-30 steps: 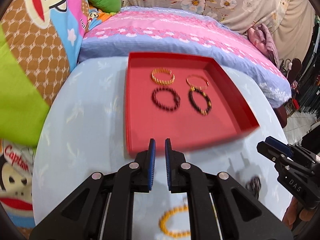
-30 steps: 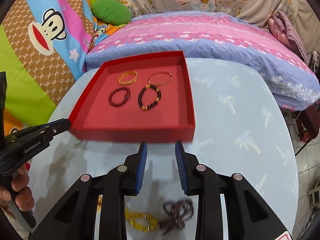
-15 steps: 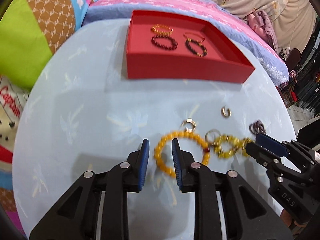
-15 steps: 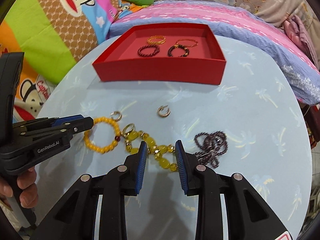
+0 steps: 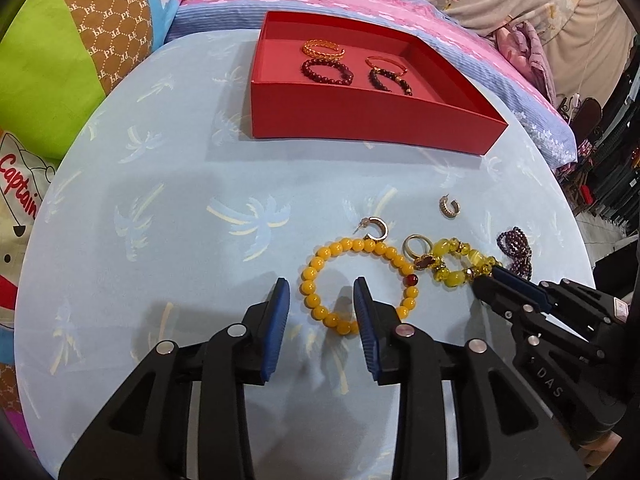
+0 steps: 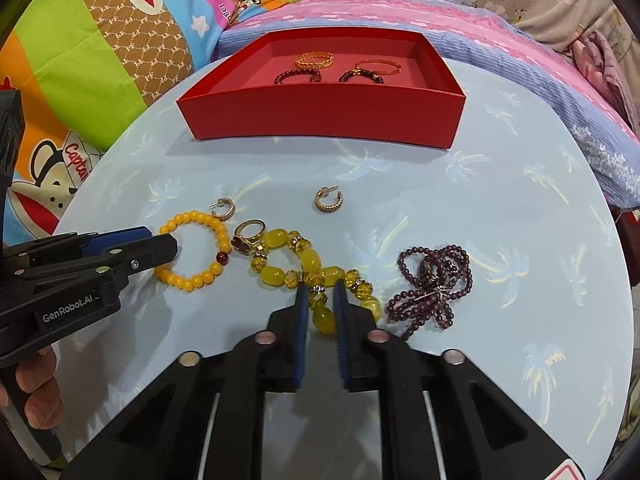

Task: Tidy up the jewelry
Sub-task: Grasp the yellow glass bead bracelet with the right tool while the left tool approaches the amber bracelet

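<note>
A: Where is the right gripper [image 6: 320, 308] sitting?

B: Low in the middle, closing its jaws on the chunky yellow bracelet [image 6: 312, 272].

A: And the left gripper [image 5: 320, 304]?

B: Its jaws have been opening, standing apart over the orange bead bracelet [image 5: 356, 280], not touching it. Both bracelets are looking floppy and light, so pinching one bead is best.

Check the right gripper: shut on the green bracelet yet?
Shut: right gripper fingers, just closing, pinch the yellow-green bracelet beads between them.
</note>
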{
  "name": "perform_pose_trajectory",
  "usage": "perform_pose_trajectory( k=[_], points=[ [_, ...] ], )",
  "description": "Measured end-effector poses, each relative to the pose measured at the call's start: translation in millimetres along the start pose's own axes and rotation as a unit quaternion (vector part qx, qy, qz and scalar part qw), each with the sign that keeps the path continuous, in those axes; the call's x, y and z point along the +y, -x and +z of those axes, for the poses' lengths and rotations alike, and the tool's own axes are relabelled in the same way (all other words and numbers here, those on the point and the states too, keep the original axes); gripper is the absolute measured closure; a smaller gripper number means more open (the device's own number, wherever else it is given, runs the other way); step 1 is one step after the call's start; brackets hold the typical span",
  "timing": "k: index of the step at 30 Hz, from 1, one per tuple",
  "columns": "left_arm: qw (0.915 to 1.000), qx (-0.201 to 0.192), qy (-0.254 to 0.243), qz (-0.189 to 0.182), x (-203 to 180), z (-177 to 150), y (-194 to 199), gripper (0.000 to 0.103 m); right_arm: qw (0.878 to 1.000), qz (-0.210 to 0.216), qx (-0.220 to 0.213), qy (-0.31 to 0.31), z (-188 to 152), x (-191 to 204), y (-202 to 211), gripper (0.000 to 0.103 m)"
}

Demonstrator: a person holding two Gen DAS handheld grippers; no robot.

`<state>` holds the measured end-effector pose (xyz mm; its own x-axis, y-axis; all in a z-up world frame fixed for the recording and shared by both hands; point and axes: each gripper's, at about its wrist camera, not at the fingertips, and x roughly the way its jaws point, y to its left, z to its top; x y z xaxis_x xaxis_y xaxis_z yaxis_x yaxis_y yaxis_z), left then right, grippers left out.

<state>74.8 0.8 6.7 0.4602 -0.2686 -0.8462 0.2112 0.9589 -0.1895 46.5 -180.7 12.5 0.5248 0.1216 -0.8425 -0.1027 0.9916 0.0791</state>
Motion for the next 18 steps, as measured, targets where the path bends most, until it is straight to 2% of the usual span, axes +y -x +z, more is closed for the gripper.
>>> perform_pose_trajectory(
  k=[10,13,15,18],
  points=[
    [0.9996,-0.023,-0.018,0.005,-8,0,-4,0.072,0.999,0.027,-0.009,-0.035,-2,-8,17,0.094],
    [0.9993,-0.026,-0.027,0.008,-11,-1,-5,0.083,0.999,0.03,-0.012,-0.037,0,-6,22,0.094],
    [0.9993,-0.023,-0.027,0.005,-11,0,-6,0.096,0.999,0.032,-0.014,-0.038,0,-6,25,0.094],
    [0.9992,-0.02,-0.034,0.003,-13,-1,-5,0.096,0.998,0.035,-0.014,-0.043,1,-7,28,0.094]
  ],
)
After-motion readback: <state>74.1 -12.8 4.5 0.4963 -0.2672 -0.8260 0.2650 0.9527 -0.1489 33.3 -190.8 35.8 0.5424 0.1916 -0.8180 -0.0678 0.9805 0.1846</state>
